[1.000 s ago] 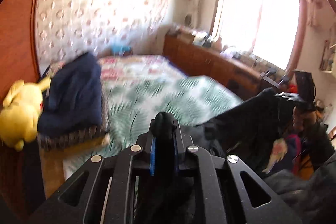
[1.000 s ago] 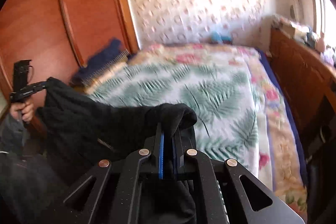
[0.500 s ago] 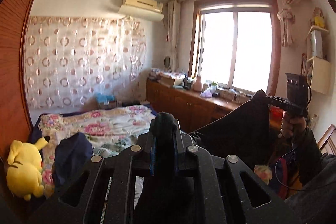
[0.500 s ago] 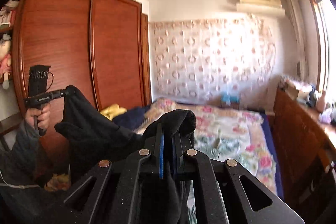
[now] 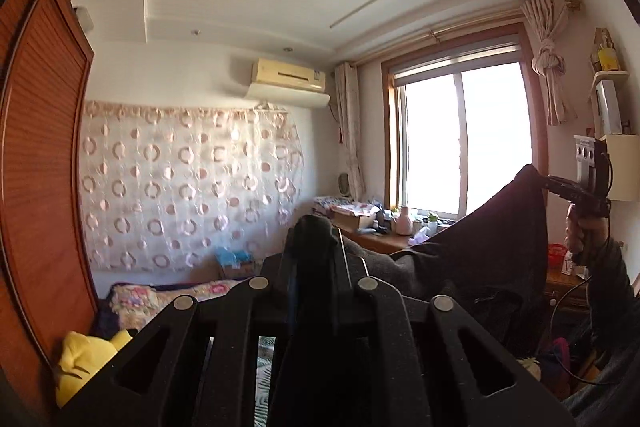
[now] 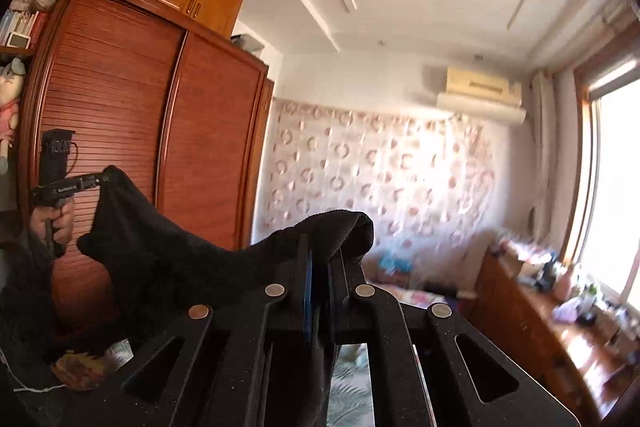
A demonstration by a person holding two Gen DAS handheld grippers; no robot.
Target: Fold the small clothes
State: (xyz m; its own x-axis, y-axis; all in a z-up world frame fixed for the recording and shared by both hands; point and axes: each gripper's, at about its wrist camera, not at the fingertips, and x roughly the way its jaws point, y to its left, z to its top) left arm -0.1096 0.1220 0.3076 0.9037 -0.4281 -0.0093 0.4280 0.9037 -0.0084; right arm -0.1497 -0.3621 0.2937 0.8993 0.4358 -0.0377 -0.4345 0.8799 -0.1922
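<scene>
Left wrist view: left gripper (image 5: 316, 247) and right gripper (image 6: 320, 259), jaws clamped on black garment (image 6: 168, 259), hold it aloft, spread; folding not yet begun.

Left gripper (image 5: 314, 243) clamped on black garment (image 5: 472, 259), raised; right gripper (image 5: 546, 181) pinches its far corner. Yellow plush (image 5: 86, 359) on bed (image 5: 168, 297) below.

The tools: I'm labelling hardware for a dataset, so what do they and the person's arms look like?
Both are matte black. The left tool and right tool have silver rivets, cut-out linkages and blue finger pads. Each has a pistol handle, top block and thin cable. Sleeves are dark grey.
</scene>
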